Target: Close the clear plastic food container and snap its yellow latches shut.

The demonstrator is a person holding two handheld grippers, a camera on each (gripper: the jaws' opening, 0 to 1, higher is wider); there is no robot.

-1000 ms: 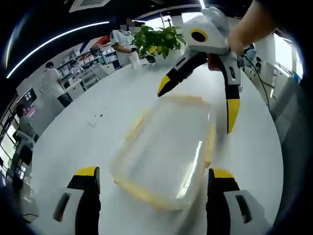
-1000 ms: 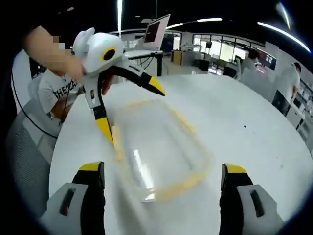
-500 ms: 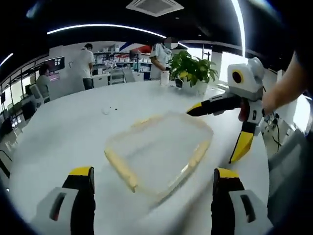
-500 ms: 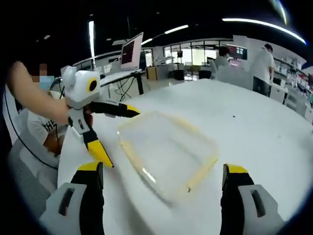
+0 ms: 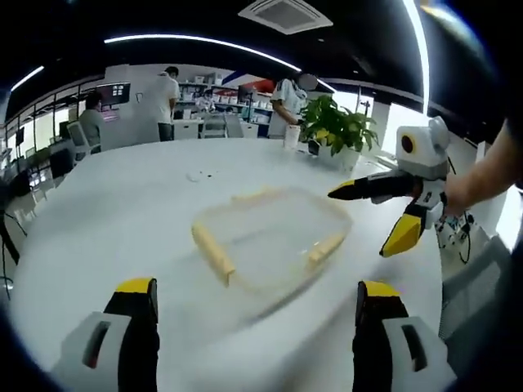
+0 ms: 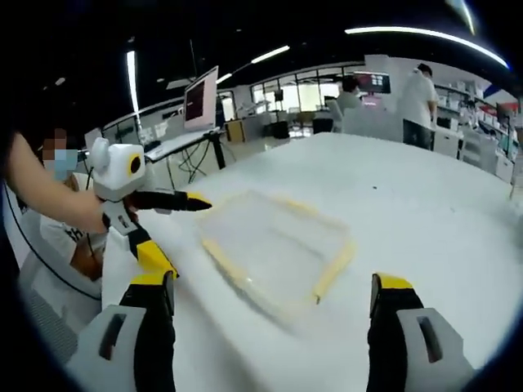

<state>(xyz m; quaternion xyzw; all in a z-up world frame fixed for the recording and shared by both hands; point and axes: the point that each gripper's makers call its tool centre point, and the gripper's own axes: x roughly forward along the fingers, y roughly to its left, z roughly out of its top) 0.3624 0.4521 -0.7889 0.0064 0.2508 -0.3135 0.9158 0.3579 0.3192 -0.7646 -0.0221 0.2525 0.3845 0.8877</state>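
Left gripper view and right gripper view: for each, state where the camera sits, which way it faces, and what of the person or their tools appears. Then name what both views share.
Left gripper view: rides the left gripper, facing the clear container on the white table; the right gripper and a forearm enter from the right.
Right gripper view: rides the right gripper, facing the container from the opposite side; the left gripper enters from the left.
Shared: container, yellow latches, table.

container (image 5: pixel 270 237): on the table (image 5: pixel 122 220), between both grippers
left gripper (image 6: pixel 167 229): beside container's one end
right gripper (image 5: pixel 372 216): beside opposite end
plant (image 5: pixel 335 126): behind container
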